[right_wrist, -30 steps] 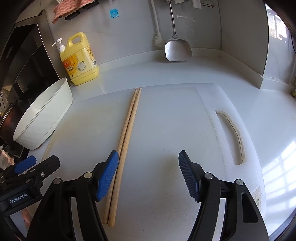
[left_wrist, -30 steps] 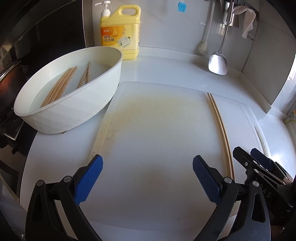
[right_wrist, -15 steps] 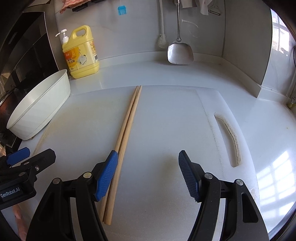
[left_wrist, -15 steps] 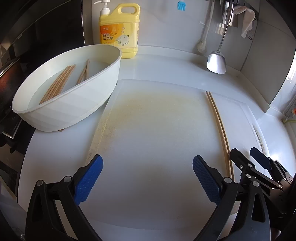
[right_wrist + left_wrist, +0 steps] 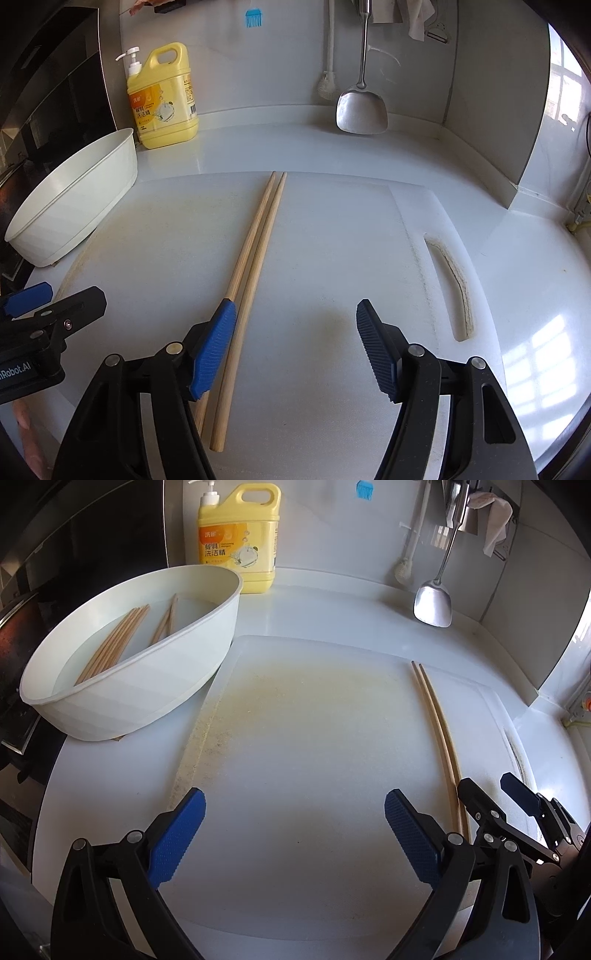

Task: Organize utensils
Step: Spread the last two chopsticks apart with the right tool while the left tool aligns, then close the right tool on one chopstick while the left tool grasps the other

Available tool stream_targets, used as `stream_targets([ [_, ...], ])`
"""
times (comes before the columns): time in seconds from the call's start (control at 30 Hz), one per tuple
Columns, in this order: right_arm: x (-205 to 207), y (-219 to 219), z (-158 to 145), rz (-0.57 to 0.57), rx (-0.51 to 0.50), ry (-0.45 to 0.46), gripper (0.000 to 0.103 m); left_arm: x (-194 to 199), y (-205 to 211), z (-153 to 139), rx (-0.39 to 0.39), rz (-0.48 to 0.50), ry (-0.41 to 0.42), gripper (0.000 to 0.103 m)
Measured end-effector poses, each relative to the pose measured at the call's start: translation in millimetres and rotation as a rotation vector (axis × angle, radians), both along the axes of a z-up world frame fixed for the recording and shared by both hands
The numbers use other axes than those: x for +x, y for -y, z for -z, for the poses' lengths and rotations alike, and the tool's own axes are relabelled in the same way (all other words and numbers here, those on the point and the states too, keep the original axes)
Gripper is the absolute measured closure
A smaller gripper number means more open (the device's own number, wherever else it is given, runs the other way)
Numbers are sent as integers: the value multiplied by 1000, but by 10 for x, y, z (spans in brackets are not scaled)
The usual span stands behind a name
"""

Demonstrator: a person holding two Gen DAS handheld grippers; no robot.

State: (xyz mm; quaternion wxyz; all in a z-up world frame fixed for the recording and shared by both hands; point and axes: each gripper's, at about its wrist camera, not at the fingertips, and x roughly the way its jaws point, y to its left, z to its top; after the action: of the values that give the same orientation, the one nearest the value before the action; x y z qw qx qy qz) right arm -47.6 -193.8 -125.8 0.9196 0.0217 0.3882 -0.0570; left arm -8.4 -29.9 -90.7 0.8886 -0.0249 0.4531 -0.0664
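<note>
A pair of wooden chopsticks (image 5: 255, 254) lies side by side on the white cutting board (image 5: 332, 236); it also shows in the left wrist view (image 5: 437, 723). My right gripper (image 5: 295, 347) is open and empty, its left finger over the near end of the pair. My left gripper (image 5: 295, 830) is open and empty above the board's near middle. A white oval basin (image 5: 129, 686) at the left holds several more chopsticks (image 5: 114, 642); the basin also shows in the right wrist view (image 5: 74, 199).
A yellow detergent bottle (image 5: 238, 539) stands against the back wall. A metal spatula (image 5: 434, 602) and a brush (image 5: 406, 568) hang at the back right. A dark stove area (image 5: 22, 602) lies left of the counter. The board has a handle slot (image 5: 454, 288) at its right.
Both grippers have pulled back a little toward the near edge and tilted up, so the back wall shows higher. The chopsticks and basin have not moved. Both stay open.
</note>
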Motion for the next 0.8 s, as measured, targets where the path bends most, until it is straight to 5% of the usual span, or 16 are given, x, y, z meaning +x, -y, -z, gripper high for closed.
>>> stream_targets([
  [0.8,57,298,19,39,-33,-7,39,33,174,10,-19,23,-3,7],
])
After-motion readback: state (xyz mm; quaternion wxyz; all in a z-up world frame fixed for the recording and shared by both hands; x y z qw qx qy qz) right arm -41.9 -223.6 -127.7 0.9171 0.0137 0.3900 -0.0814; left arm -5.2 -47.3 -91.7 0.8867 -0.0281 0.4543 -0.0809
